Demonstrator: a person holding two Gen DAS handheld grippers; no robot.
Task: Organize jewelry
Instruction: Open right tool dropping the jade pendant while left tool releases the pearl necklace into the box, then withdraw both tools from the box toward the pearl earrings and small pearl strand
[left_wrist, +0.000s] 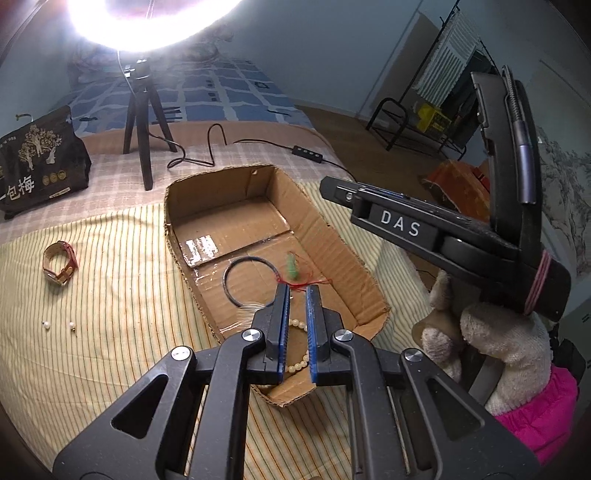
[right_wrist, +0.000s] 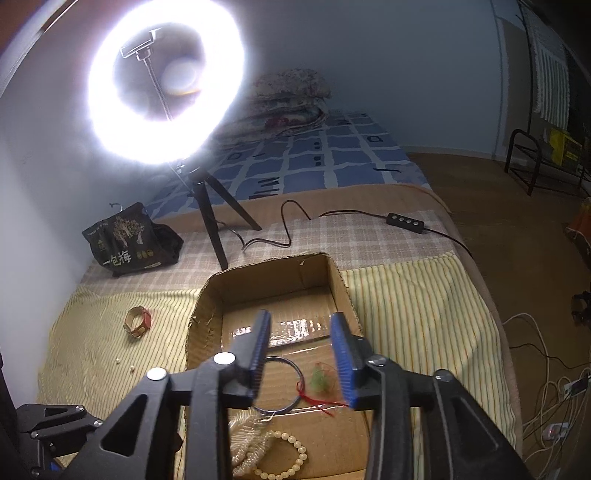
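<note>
- black linkages and blue-padded fingers fill the foreground of both wrist views, each gripper angled down over an open cardboard box (left_wrist: 332, 236) on a bed.
- left gripper (left_wrist: 297, 291): its fingers stand nearly closed, with a narrow slit between the pads and nothing clearly held; red cord lies just past the tips.
- right gripper (right_wrist: 301, 360): its fingers stand apart with nothing pressed between the pads; they hang above the box floor.
- inside the box lie a dark bangle (right_wrist: 291, 387), a green pendant on a red cord (right_wrist: 320, 382), a cream bead bracelet (right_wrist: 291, 458) and a pale pearl strand (right_wrist: 245, 439) bunched at the near end.
- three pieces are not yet in the box: a watch with a red strap (left_wrist: 61, 266) and two small pearl earrings (left_wrist: 59, 325), all on the striped bed cover (left_wrist: 110, 332) to the left of the box.
- judged from this, the left gripper is the nearer one; the watch lies well to its left, curled on its side, with the box wall between.
- the earrings are tiny and may slip into the fabric folds.
- farther back stand a ring light on a tripod (right_wrist: 214, 221), a black snack bag (left_wrist: 40, 162) and a cable with its inline switch (right_wrist: 404, 220); none blocks the way.
</note>
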